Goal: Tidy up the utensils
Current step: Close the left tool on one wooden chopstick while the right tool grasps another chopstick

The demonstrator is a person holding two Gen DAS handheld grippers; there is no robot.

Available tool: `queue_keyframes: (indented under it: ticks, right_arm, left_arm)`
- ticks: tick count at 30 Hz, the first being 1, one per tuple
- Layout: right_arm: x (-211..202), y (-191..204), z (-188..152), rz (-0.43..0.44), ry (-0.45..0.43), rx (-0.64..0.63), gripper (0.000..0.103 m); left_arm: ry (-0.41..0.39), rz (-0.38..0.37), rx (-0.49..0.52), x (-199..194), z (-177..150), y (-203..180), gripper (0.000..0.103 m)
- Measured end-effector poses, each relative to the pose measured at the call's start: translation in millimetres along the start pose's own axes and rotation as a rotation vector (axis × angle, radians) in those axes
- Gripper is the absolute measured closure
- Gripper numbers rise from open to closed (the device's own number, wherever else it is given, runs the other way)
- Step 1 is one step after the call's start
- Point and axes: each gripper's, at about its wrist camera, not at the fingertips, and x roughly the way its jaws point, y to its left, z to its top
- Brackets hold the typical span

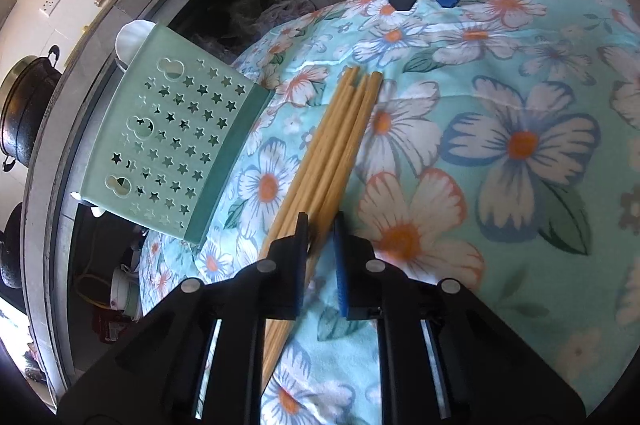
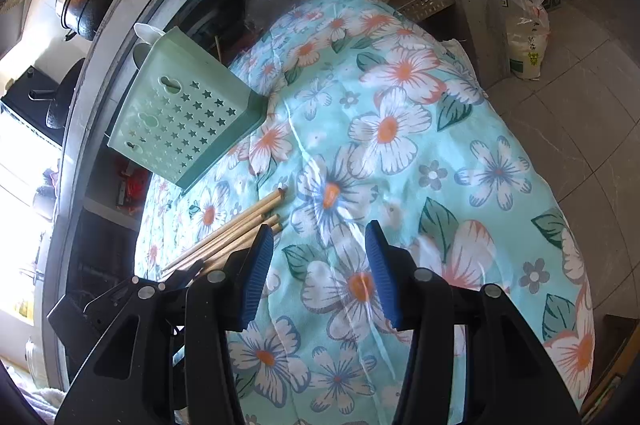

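Now the left gripper (image 1: 320,225) jaws pinch the chopsticks (image 1: 340,141); right gripper (image 2: 320,229) jaws gape, empty, beside them.

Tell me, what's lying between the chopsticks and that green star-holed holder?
Only bare flowered cloth separates the chopsticks from the green holder, clearest in the left wrist view.
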Motion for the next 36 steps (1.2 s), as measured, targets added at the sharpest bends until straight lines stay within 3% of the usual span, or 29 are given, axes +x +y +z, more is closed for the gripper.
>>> queue_keyframes:
  ticks: [9,14,23,25,30,32,36]
  right_arm:
    - [1,-1,1,-0.001,0.005,0.003,0.056]
    - [2,0,1,-0.006,0.011,-0.005,0.056]
    - [4,-3,1,0.018,0.024,0.016,0.056]
    - [5,-5,1,0.057,0.035,0.037,0.056]
    - [14,-5,1,0.264,0.111,0.111,0.056]
    - [20,-1,0,0.284,0.129,0.119,0.056]
    - [33,-1,-1,0.323,0.169,0.187,0.061]
  left_arm:
    - [0.04,-0.233,-0.106,-27,-11,11,0.086]
    - [-0.007,-0.24,-0.123,-37,-10,10,0.074]
    - [-0.065,-0.223,-0.05,-31,14,-4,0.073]
    - [-0.067,-0.248,-0.043,-24,20,-9,0.073]
    - [-0.062,-0.277,-0.035,-12,28,-17,0.074]
    - [-0.059,-0.307,-0.059,-8,28,-14,0.085]
    - [-0.068,-0.328,-0.102,-11,27,-9,0.087]
